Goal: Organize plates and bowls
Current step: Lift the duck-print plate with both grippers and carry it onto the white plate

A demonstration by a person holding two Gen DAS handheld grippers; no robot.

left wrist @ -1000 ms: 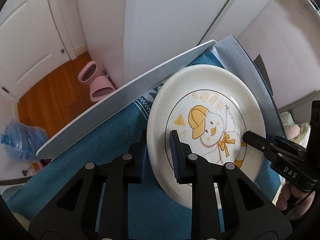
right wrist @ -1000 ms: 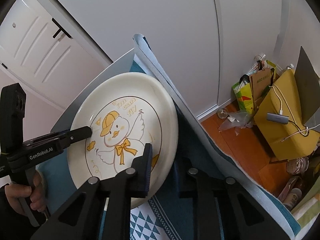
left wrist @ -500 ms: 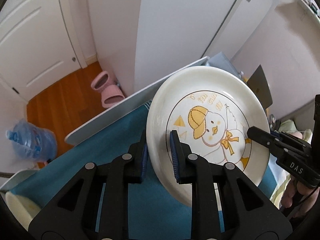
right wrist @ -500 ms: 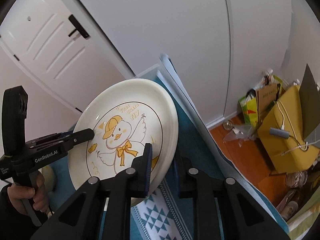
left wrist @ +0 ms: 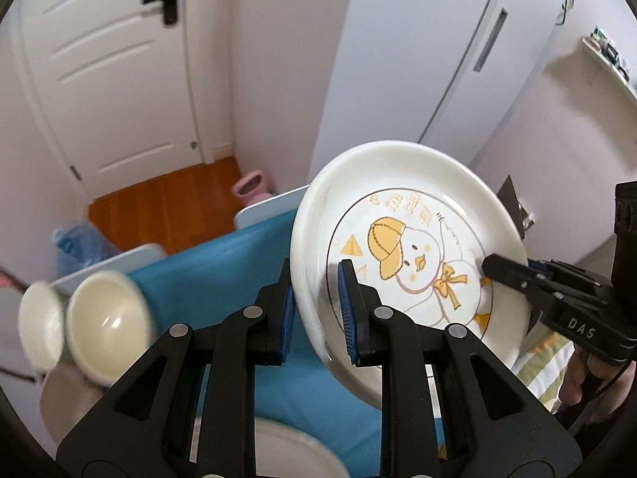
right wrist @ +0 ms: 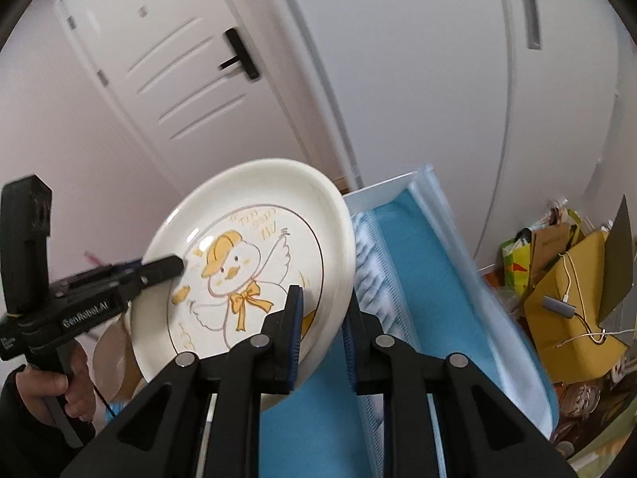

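A cream plate (left wrist: 402, 239) with a yellow-capped duck drawing is held in the air between both grippers, tilted. My left gripper (left wrist: 316, 306) is shut on its left rim. My right gripper (right wrist: 322, 330) is shut on its right rim, and it shows in the left wrist view (left wrist: 517, 279) at the plate's right. The plate also shows in the right wrist view (right wrist: 254, 255), with the left gripper (right wrist: 159, 269) at its left edge. Two cream bowls (left wrist: 105, 322) stand blurred at the left on the table. Another white dish rim (left wrist: 286, 450) shows below the left gripper.
A blue cloth (left wrist: 223, 255) covers the white table (right wrist: 382, 193). A white door (left wrist: 111, 71) and wardrobe doors stand behind. A water jug (left wrist: 79, 243) and pink slippers (left wrist: 251, 185) are on the wood floor. Bags and yellow boxes (right wrist: 565, 290) sit on the floor at the right.
Both grippers have lifted the plate higher and pulled it back from the table's far edge. Two bowls and a dish rim have come into the left wrist view.
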